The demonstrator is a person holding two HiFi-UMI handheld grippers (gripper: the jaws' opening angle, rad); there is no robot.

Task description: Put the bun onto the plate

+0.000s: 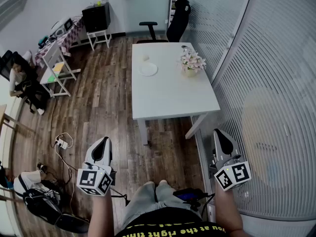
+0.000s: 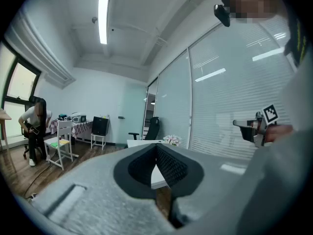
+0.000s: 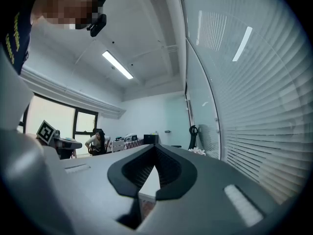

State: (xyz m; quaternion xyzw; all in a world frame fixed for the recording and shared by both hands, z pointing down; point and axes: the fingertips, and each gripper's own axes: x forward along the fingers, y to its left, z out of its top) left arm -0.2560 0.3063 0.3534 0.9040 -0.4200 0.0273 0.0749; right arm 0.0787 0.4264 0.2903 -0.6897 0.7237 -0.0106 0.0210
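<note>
Left tongs [image 1: 103, 140] and right tongs [image 1: 220, 132] hang above wood floor [image 1: 98, 107] before table [image 1: 170, 100].

Ahead of you a white surface [image 1: 168, 98] stands on the wood-plank floor [image 1: 103, 102], beside a curved glass wall [image 1: 266, 73] with fine horizontal stripes. A black office chair [image 1: 177, 23] sits at its far end. To your left are a white chair [image 1: 55, 65] and a black box [image 1: 96, 18] on a white stand. A ceiling strip light [image 2: 102, 21] glows overhead.
</note>
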